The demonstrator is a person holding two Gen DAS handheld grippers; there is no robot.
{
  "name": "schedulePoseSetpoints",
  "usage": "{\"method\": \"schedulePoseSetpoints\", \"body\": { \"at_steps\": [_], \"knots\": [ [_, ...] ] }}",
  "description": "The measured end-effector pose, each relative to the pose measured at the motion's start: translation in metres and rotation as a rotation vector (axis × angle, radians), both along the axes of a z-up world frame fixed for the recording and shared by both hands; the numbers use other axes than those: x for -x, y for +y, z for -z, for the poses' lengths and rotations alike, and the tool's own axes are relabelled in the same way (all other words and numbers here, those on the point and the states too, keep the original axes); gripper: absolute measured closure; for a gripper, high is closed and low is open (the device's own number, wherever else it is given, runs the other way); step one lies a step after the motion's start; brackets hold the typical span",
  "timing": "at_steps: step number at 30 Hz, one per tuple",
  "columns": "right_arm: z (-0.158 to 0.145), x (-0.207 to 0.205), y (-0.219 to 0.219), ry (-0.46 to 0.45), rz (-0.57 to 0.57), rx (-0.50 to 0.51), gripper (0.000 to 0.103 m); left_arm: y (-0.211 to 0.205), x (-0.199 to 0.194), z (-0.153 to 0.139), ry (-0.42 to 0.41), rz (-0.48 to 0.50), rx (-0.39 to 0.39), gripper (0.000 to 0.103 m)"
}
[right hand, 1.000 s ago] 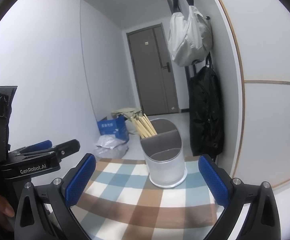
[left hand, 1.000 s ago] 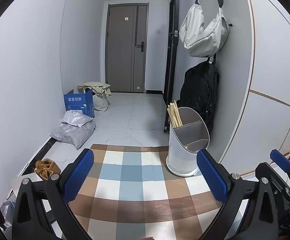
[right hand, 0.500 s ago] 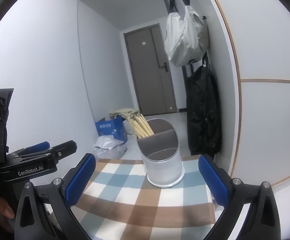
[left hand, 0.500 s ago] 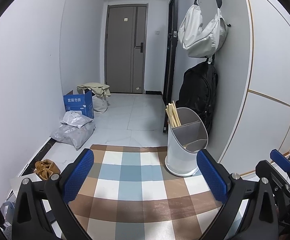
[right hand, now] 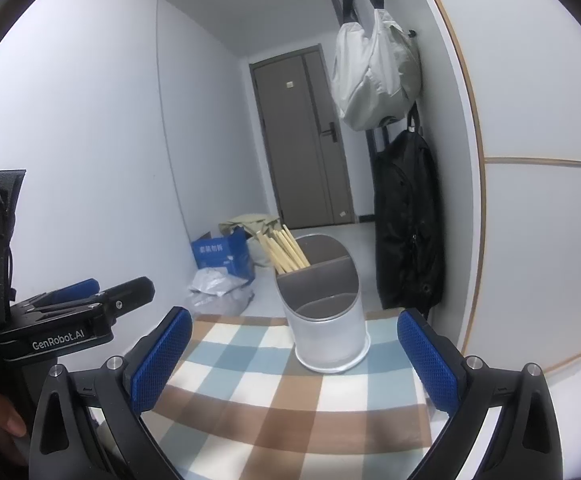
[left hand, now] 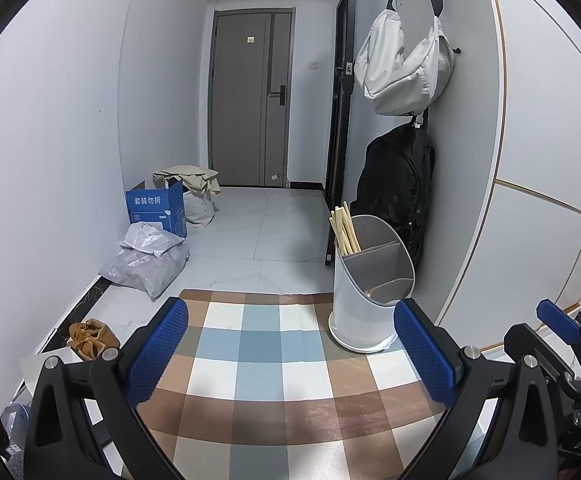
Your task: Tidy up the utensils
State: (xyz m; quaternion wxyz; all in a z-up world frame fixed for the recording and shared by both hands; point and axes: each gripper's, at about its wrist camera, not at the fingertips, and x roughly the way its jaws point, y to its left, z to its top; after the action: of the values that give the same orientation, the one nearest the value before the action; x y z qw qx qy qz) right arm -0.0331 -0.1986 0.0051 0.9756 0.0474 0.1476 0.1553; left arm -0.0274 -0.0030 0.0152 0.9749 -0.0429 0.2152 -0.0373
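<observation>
Now | both jaws apart (nothing held) | utensil holder [right hand: 326, 320] by cloth's [left hand: 250, 360] far-right edge

The cloth [left hand: 258, 364] over the surface is checked in blue, brown and white. The utensil holder [left hand: 364, 312] is white outside with grey dividers, and the chopsticks [right hand: 286, 250] in it are pale wood. Each gripper's pads [left hand: 158, 354] are blue and dimpled on black frames. On the wall hang a light grey bag [left hand: 404, 72] and a black backpack [left hand: 398, 188]. The box [left hand: 156, 208] is blue.
</observation>
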Motion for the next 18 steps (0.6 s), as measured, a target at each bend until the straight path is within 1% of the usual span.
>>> {"method": "schedulePoseSetpoints", "body": {
  "at_steps": [18],
  "knots": [
    [0.0016,-0.0008,0.0004,0.002,-0.003,0.006,0.000,0.0008,0.0011,-0.0016,0.002,-0.002,0.003,0.003]
  ]
}}
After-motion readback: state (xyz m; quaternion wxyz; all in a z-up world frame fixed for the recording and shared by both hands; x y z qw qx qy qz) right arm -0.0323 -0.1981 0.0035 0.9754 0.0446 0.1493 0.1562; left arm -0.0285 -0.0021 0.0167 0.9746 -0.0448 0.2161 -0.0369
